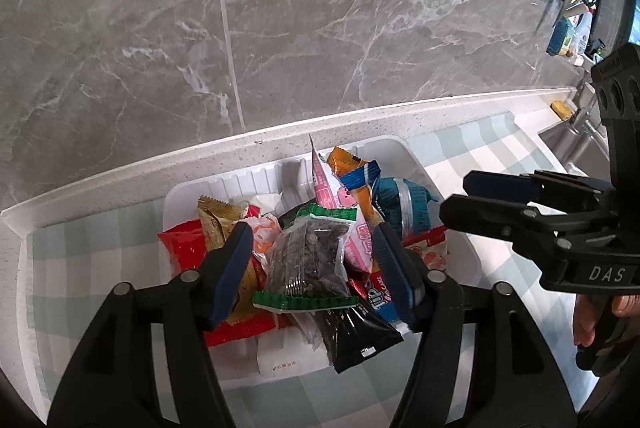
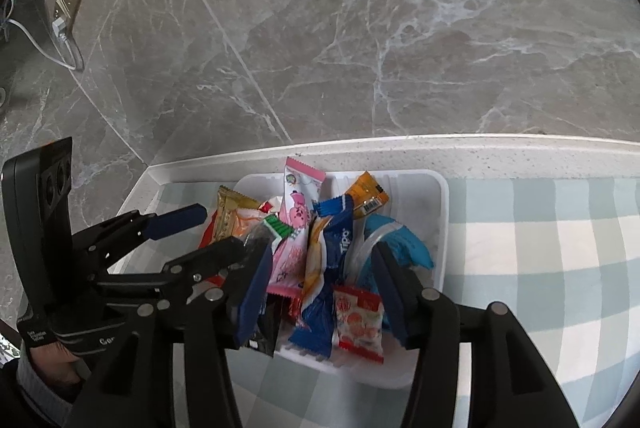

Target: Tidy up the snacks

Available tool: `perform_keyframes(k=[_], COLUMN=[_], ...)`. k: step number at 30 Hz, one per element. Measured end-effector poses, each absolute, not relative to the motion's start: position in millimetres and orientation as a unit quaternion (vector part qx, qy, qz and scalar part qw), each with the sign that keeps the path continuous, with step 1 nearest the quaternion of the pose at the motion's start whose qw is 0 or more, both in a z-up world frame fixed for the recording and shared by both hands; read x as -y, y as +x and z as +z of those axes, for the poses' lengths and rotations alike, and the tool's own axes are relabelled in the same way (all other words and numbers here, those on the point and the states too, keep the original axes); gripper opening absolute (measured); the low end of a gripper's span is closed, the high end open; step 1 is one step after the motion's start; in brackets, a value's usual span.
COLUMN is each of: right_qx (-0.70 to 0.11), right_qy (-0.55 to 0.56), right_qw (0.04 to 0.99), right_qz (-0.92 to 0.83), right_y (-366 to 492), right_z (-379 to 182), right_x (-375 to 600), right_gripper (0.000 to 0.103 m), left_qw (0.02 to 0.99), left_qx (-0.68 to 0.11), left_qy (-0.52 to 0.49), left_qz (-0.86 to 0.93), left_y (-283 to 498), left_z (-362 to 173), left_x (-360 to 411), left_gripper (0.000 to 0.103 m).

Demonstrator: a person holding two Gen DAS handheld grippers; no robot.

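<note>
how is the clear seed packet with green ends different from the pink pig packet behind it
The seed packet is see-through, showing dark seeds, with green crimped ends; the pink packet is opaque with a cartoon pig. The seed packet lies flat on top of the pile between the left gripper's open fingers; the pink one stands propped up. Both are in the white tray.

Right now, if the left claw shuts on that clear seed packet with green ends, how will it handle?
The seed packet is probably floppy: thin crinkled film. Loose seeds may shift, so it may sag. It likely lifts easily, lying atop the pile.
</note>
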State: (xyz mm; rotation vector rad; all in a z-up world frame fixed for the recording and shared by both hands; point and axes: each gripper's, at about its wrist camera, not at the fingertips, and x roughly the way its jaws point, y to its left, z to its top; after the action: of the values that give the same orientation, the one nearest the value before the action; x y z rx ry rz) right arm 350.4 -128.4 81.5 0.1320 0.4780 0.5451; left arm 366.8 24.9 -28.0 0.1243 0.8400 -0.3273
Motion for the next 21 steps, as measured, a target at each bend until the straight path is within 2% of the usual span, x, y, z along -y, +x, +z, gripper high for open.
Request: perform_keyframes(k=[9,11,21], right_qx=[-0.229,-0.226,-0.199], right_qy=[0.075,0.075,0.070], right_qw=[0.935,0.936,0.944], right_qz=[0.259,0.258,0.255], right_y=[321.2,313.4,265.8], right_z=[77.2,77.1,81.0], right_x=[138.4,139.8,142.5], right_gripper=[0.057,0.058,0.060], left_qw=[0.903,0.904,0.920], left_qx=[-0.396,-0.393,-0.354], left_qy=[0.059,0.060,0.056], left_qz=[-0.156,-0.158,-0.160], left_y=[343.2,336.3,292.9], left_z=[-14.5,-11.5,21.6], left_x=[-25.1,-24.8,-25.9], left_gripper=[0.067,0.071,0.071])
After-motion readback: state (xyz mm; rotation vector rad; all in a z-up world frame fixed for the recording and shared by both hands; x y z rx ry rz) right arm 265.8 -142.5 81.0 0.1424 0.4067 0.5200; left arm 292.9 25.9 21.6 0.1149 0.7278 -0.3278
